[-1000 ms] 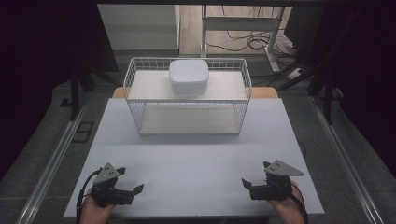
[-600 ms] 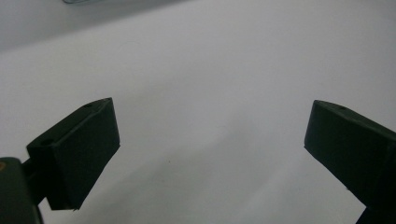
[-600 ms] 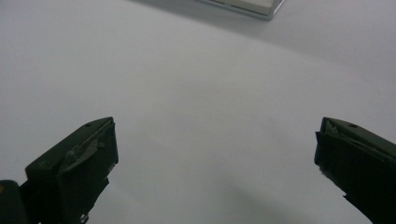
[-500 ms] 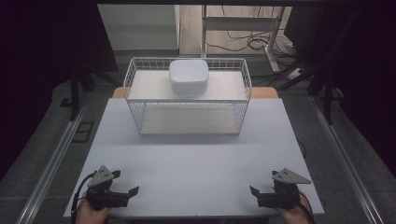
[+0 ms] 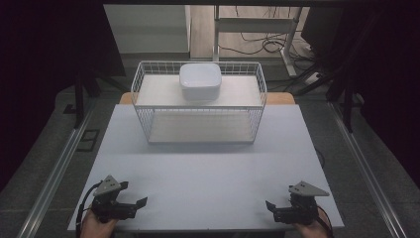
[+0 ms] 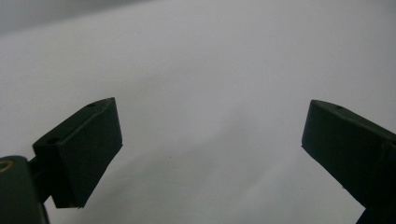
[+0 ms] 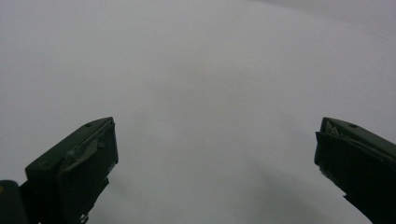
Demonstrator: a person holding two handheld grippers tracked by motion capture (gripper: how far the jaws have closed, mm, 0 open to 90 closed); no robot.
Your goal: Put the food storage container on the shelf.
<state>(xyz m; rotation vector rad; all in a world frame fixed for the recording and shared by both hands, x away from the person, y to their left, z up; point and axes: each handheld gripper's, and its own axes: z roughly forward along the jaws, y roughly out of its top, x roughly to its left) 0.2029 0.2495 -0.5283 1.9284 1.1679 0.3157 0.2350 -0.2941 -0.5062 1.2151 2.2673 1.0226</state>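
With both jaws spread and empty, the left gripper [image 5: 141, 202] and right gripper [image 5: 270, 206] sit at the near corners of the white table [image 5: 208, 173], so a long reach could knock the white wire basket [image 5: 198, 124] or the white rounded plastic bowl [image 5: 200, 80] on it.

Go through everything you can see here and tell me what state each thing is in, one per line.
left gripper: open, nothing between the jaws, low at the table's near left corner.
right gripper: open, nothing between the jaws, low at the near right corner.
white container: lid on, upright, on the basket's upper shelf.
wire basket: upright, at the table's far side.
table: bare white between basket and grippers.
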